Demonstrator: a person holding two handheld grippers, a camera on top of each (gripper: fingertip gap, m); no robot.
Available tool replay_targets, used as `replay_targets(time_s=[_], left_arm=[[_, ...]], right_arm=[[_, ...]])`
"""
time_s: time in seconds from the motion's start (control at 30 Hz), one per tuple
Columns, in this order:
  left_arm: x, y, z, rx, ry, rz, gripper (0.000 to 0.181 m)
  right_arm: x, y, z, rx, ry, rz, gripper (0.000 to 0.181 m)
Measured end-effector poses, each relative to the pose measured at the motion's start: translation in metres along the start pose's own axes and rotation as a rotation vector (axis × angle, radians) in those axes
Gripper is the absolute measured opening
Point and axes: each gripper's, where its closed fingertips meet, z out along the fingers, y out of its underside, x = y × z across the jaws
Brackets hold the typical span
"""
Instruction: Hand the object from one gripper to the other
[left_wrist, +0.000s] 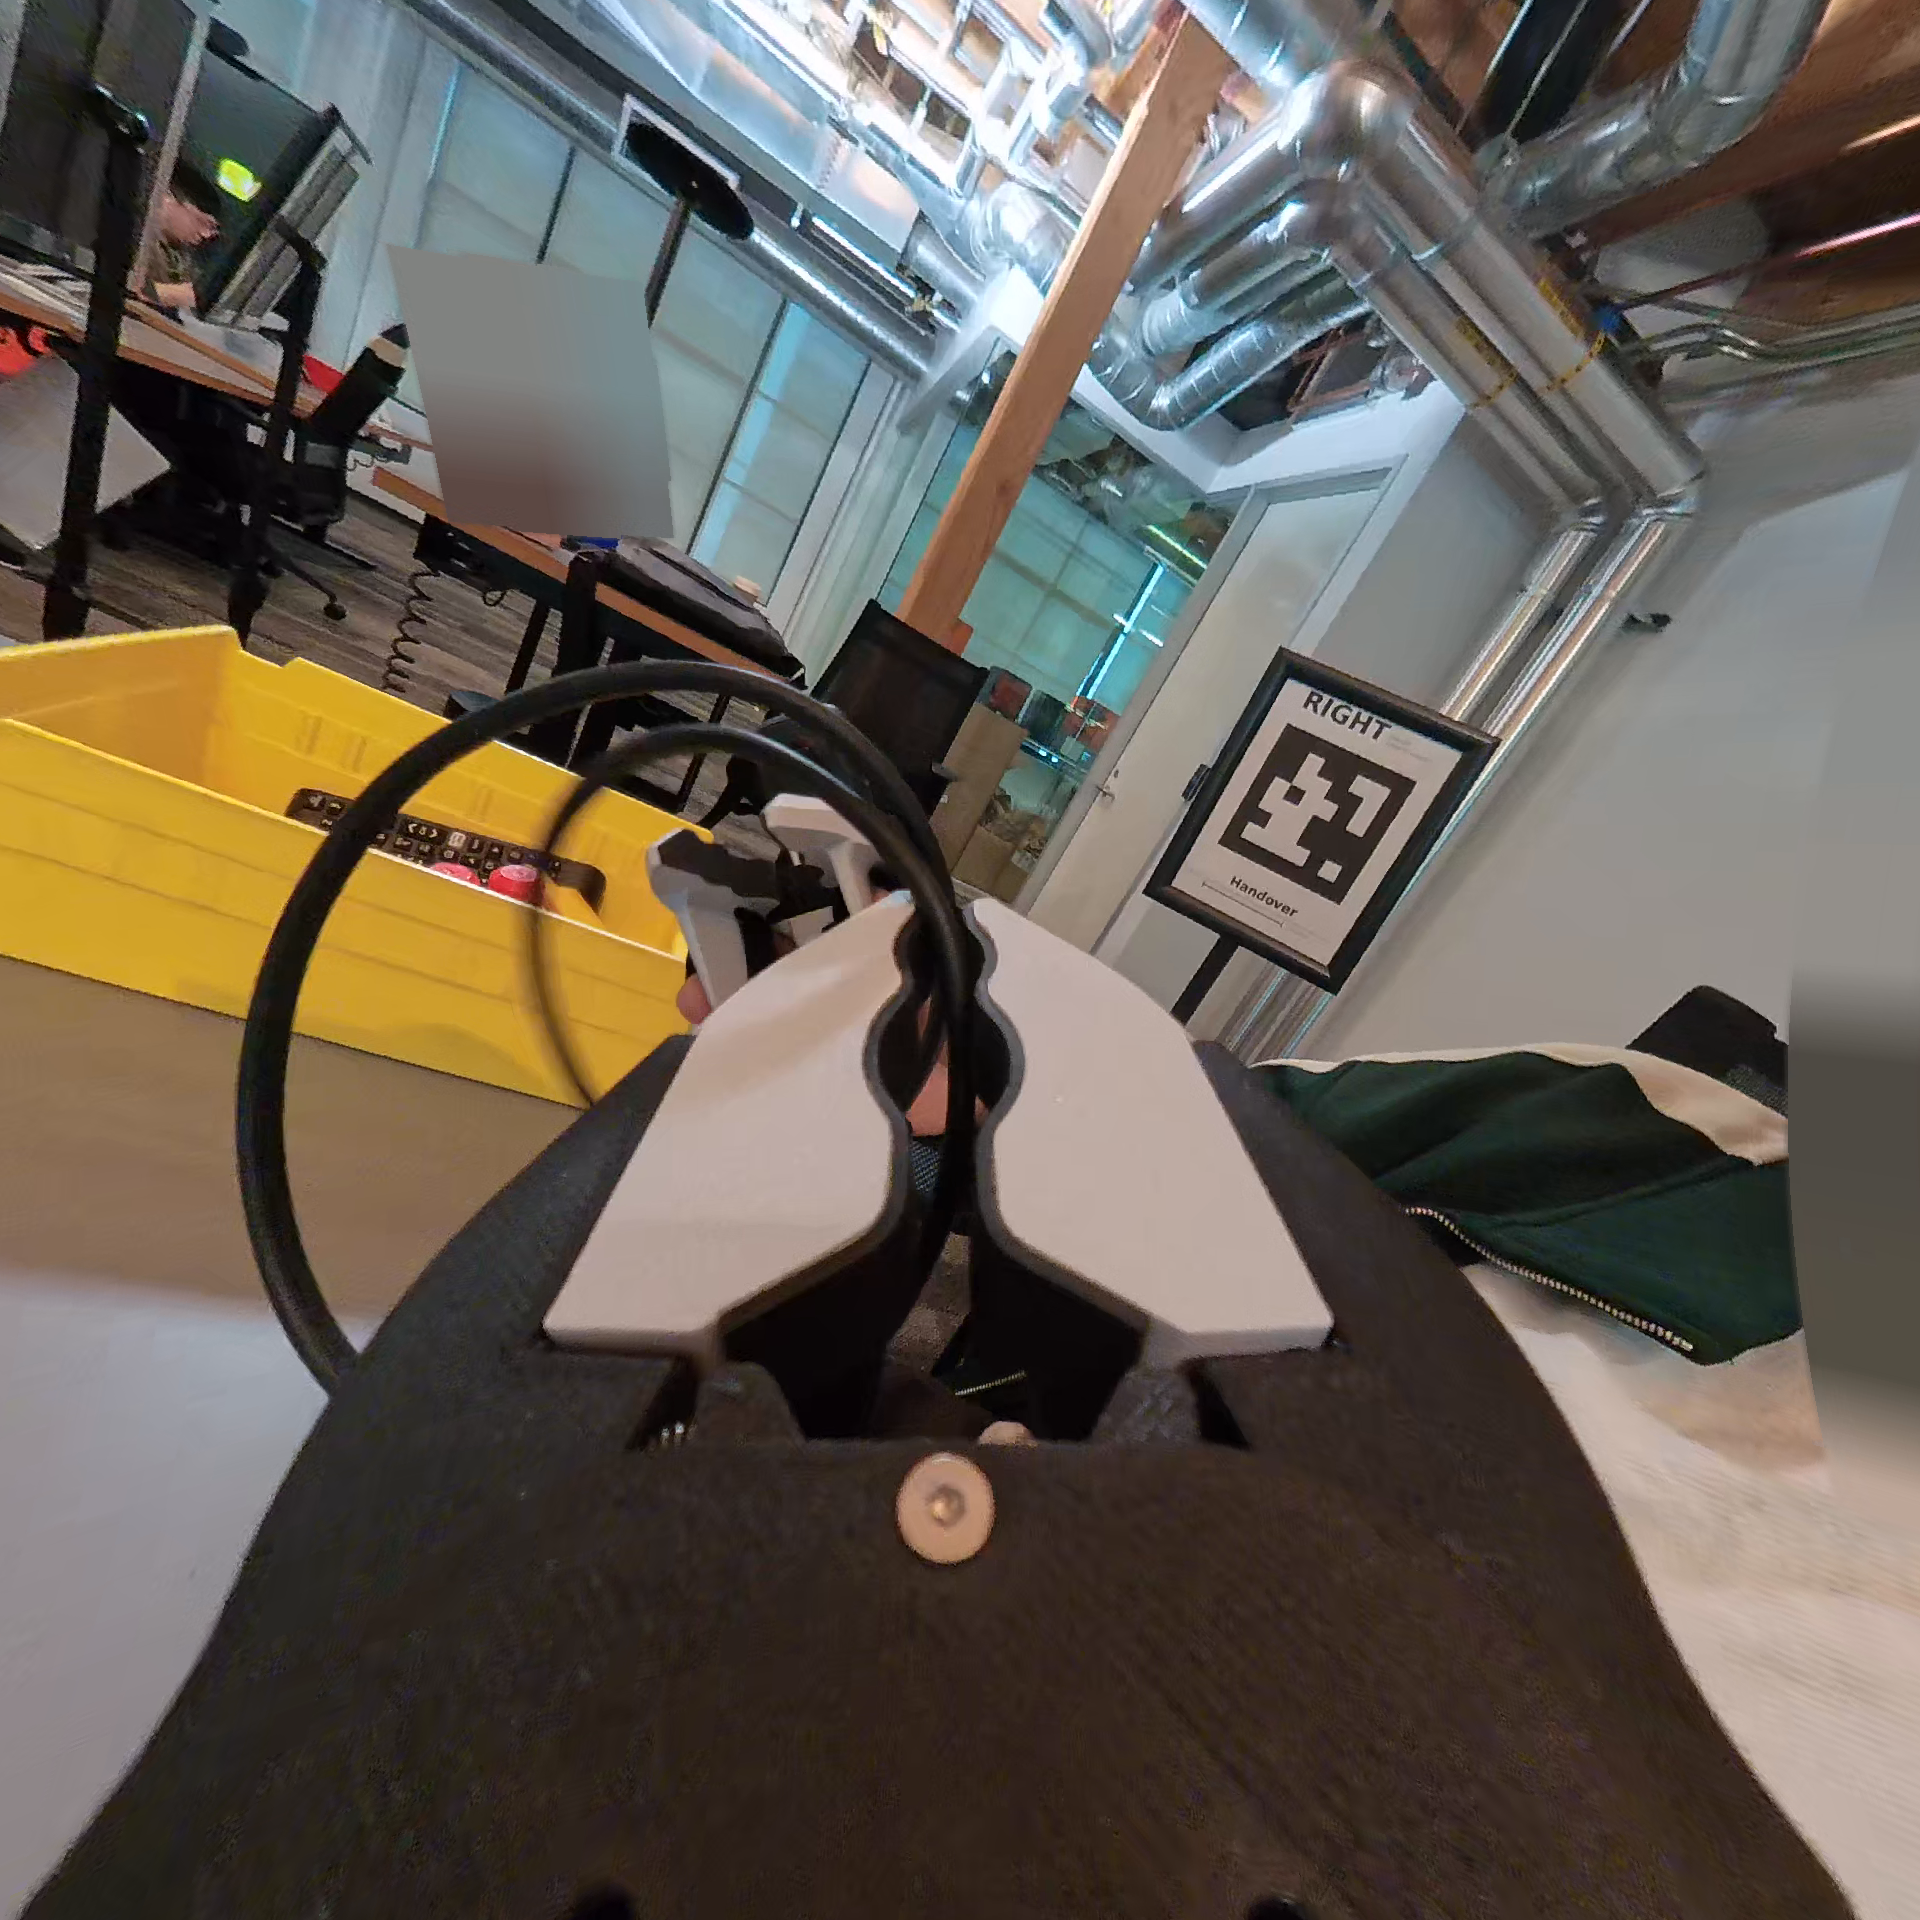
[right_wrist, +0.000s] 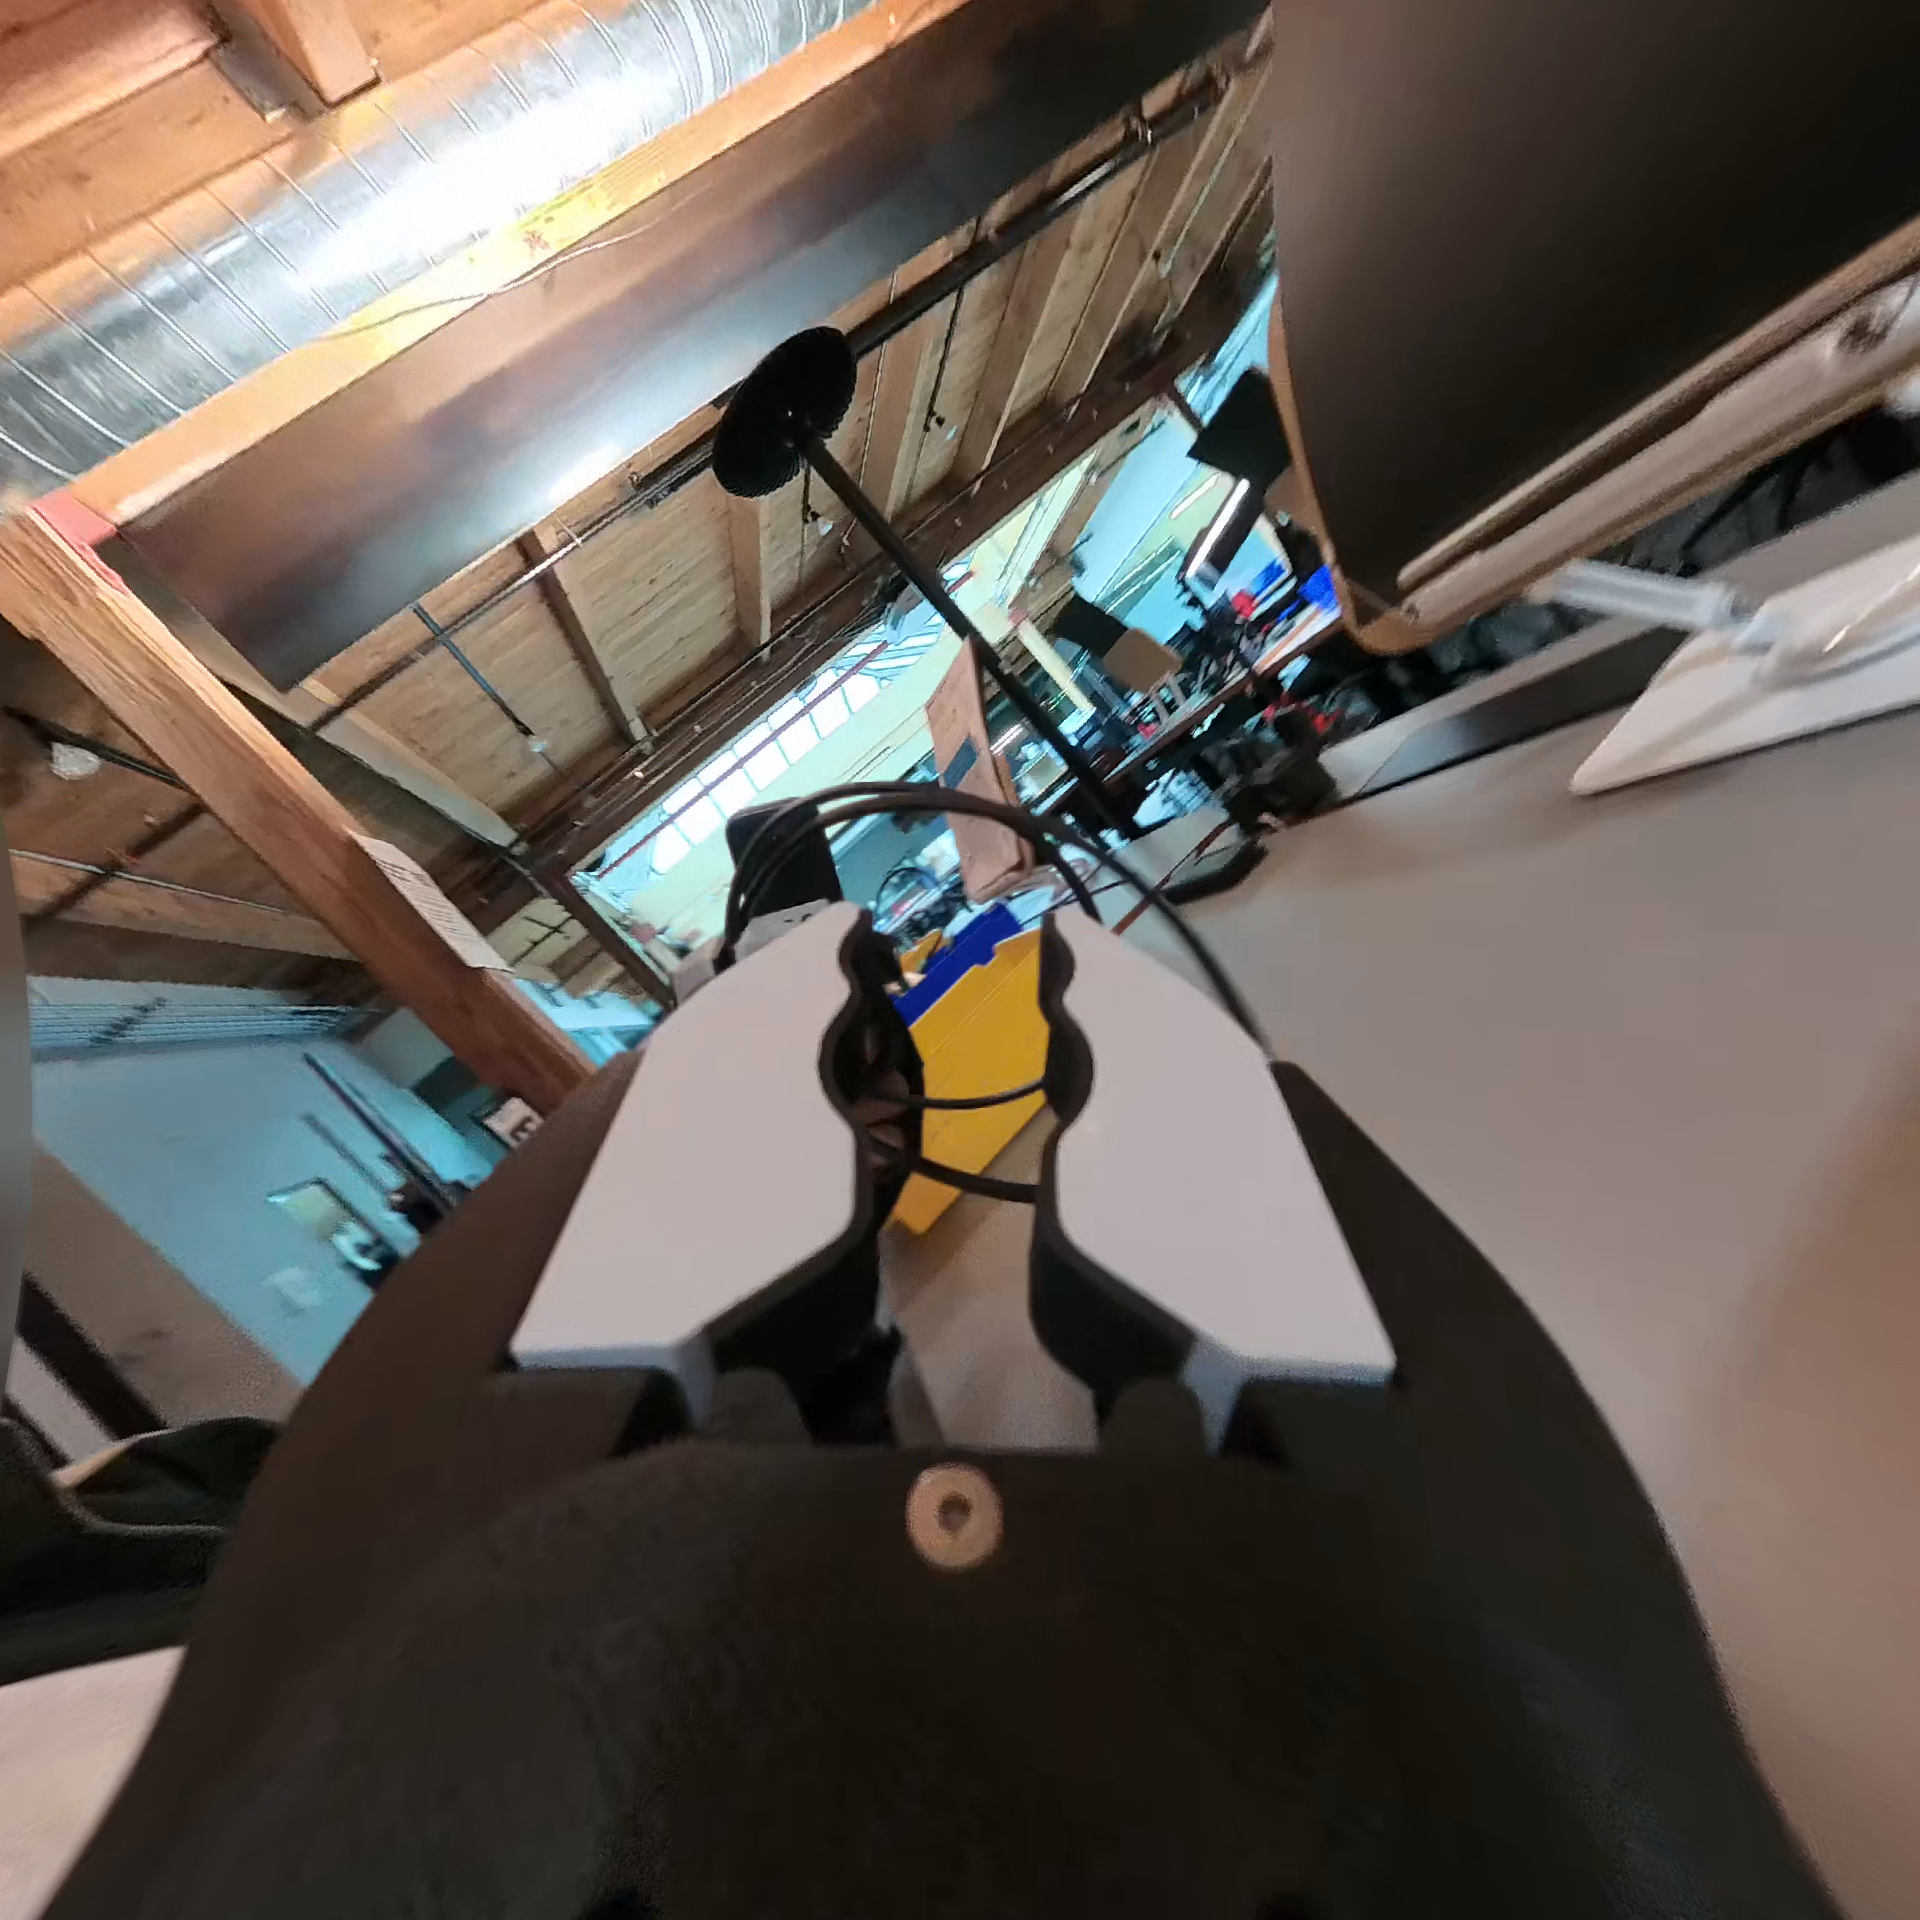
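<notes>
Cable, thin, black and coiled (left_wrist: 312, 997), loops up left of the left gripper (left_wrist: 940, 925), whose jaws are clamped on it above the desk (left_wrist: 156, 1143). A yellow plastic bin (left_wrist: 156, 831) sits at the desk's far edge. The right gripper (right_wrist: 951, 935) has its jaws apart, cable strands crossing between them.

Grey table (left_wrist: 125, 1143), yellow bin (left_wrist: 156, 862) on it
</notes>
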Motion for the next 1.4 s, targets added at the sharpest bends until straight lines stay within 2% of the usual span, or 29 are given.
replay_targets(time_s=[0.27, 0.4, 0.57, 0.67, 0.83, 0.97, 1.17, 1.23, 1.27, 1.4], left_arm=[[0.001, 0.004, 0.002, -0.040, 0.025, -0.062, 0.002], [0.002, 0.013, 0.006, -0.096, 0.042, -0.100, 0.002], [0.006, 0.032, 0.012, -0.211, 0.096, -0.204, 0.002], [0.008, 0.043, 0.015, -0.267, 0.120, -0.254, 0.002], [0.015, 0.064, 0.020, -0.380, 0.161, -0.305, 0.001], [0.020, 0.069, 0.021, -0.410, 0.183, -0.298, 0.001], [0.026, 0.063, 0.020, -0.388, 0.217, -0.250, 0.006], [0.017, 0.053, 0.020, -0.323, 0.163, -0.234, 0.033], [0.011, 0.047, 0.019, -0.287, 0.127, -0.234, 0.040], [-0.010, 0.012, 0.004, -0.090, 0.029, -0.203, 0.049]], right_arm=[[-0.027, 0.002, 0.004, -0.036, 0.055, -0.457, 0.033], [-0.039, 0.011, 0.009, -0.090, 0.120, -0.812, 0.037], [-0.044, 0.028, 0.014, -0.206, 0.227, -1.347, 0.044], [-0.045, 0.041, 0.018, -0.245, 0.250, -1.562, 0.045], [-0.041, 0.052, 0.020, -0.292, 0.246, -1.621, 0.039], [-0.042, 0.059, 0.018, -0.321, 0.200, -1.634, 0.012], [-0.047, 0.052, 0.017, -0.310, 0.219, -1.649, 0.008], [-0.048, 0.037, 0.014, -0.283, 0.264, -1.633, 0.008], [-0.048, 0.024, 0.011, -0.261, 0.303, -1.622, 0.008], [-0.039, -0.057, -0.022, -0.117, 0.607, -1.550, 0.008]])
